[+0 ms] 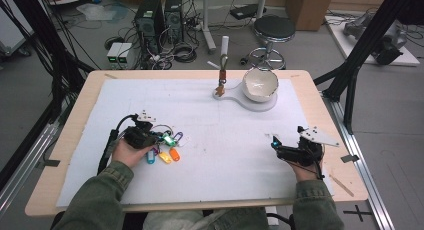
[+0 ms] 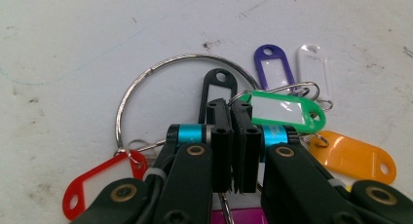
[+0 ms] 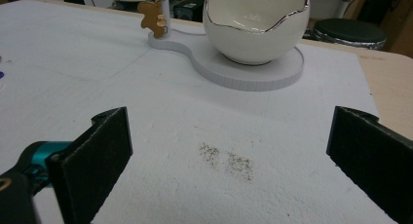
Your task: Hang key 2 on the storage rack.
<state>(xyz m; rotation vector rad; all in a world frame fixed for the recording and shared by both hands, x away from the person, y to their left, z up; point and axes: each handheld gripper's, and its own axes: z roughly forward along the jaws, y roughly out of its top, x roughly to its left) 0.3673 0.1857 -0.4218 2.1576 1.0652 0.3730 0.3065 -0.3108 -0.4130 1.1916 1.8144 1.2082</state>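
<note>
Left hand-held gripper (image 2: 233, 118) clenched, jaws pressed together over key-tag bunch (image 1: 167, 147) on bench's white sheet (image 1: 210, 140), near large metal ring (image 2: 146, 83); grip on anything unclear. Right hand-held gripper (image 3: 229, 151) released, jaws wide apart above bare sheet. White bowl (image 1: 260, 84) on stand at far edge.

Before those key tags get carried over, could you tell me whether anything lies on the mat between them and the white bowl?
Nothing visible does: the white mat is bare between the bunch of coloured plastic key tags and the white eggshell-shaped bowl.
</note>
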